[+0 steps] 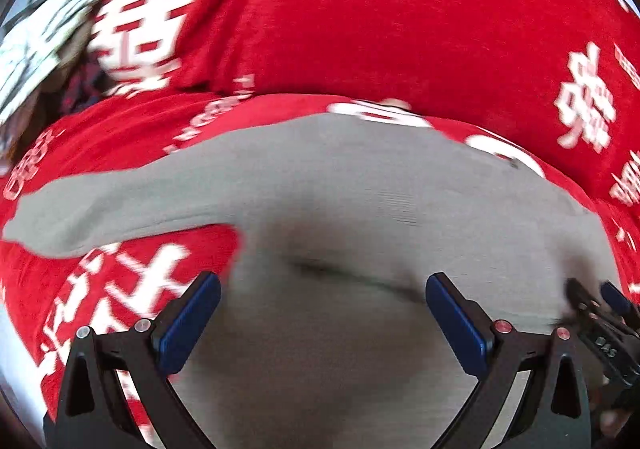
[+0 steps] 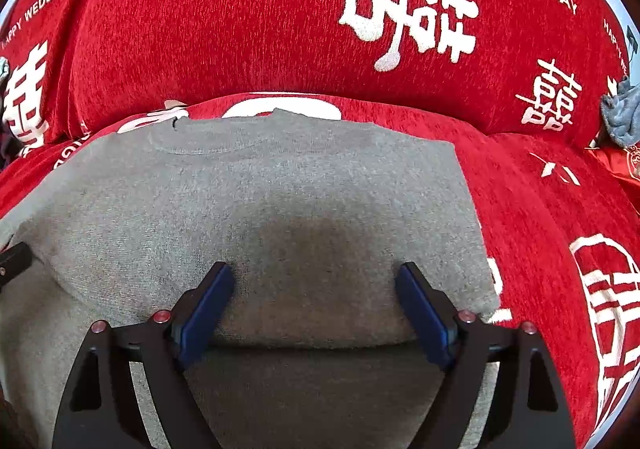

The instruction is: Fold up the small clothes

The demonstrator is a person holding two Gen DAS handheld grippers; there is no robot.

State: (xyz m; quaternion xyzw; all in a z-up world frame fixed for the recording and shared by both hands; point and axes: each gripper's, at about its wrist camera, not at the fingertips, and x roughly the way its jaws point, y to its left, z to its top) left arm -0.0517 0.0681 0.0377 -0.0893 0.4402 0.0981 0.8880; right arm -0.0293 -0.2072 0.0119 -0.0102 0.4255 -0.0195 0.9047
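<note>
A grey knitted top (image 2: pixel 260 189) lies flat on a red sofa cover (image 2: pixel 240 29), neckline toward the backrest. Its right side is folded over, leaving a straight edge on the right. My right gripper (image 2: pixel 316 281) stands open over the near fold of the top, fingers wide apart with grey cloth between them and nothing pinched. In the blurred left wrist view the top (image 1: pixel 320 177) has one sleeve (image 1: pixel 100 209) stretched out to the left. My left gripper (image 1: pixel 322 297) hangs open above the grey cloth, empty. The right gripper (image 1: pixel 604 313) shows at that view's right edge.
The sofa backrest (image 1: pixel 360 29) rises just behind the top. A patterned white and dark item (image 1: pixel 44 37) lies at the far left. A grey-blue cloth (image 2: pixel 620 113) and a shiny red item (image 2: pixel 616 165) sit at the far right of the seat.
</note>
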